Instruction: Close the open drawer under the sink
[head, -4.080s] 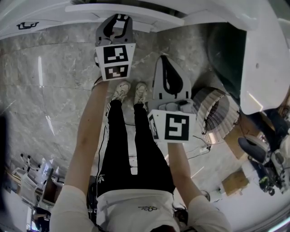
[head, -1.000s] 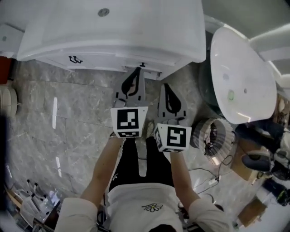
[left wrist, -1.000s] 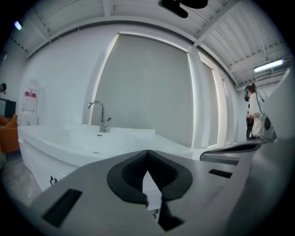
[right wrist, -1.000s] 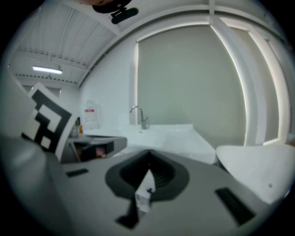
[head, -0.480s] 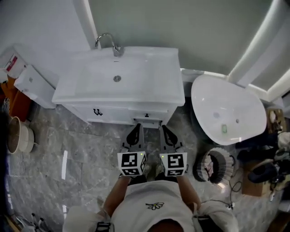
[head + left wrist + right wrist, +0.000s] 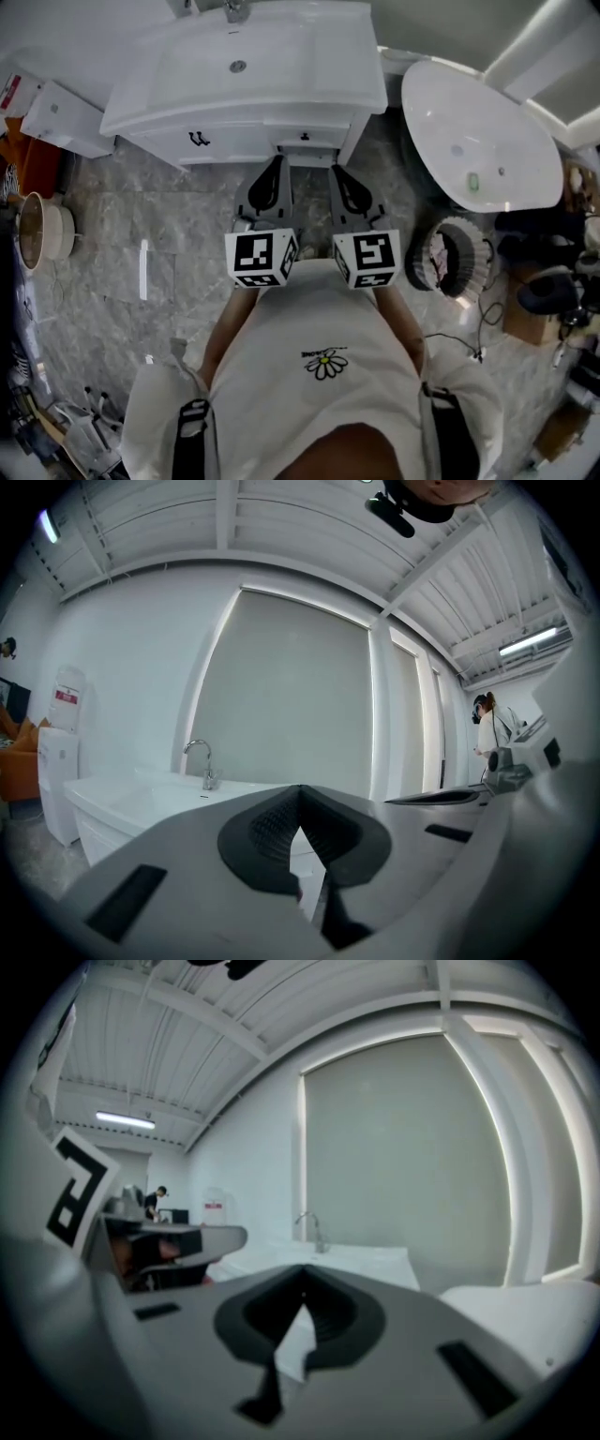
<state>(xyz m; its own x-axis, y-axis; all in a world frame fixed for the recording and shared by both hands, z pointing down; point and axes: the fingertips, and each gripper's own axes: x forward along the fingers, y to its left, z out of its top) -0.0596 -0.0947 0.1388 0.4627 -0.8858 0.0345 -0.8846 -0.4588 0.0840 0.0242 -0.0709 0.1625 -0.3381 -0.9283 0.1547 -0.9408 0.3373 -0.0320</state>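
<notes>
Grey marbled floor [image 6: 103, 234] bears a white sink cabinet [image 6: 234, 142] and, seemingly, a basket [image 6: 457, 255].

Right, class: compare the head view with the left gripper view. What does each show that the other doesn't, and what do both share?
Only the head view: the basin drain, the wicker basket, the wearer's daisy shirt and a square-marker cube. Only the left gripper view: the ribbed ceiling, the tall grey wall panel and a distant person. Both: the white sink with its faucet, and the left claw, shut and empty.
</notes>
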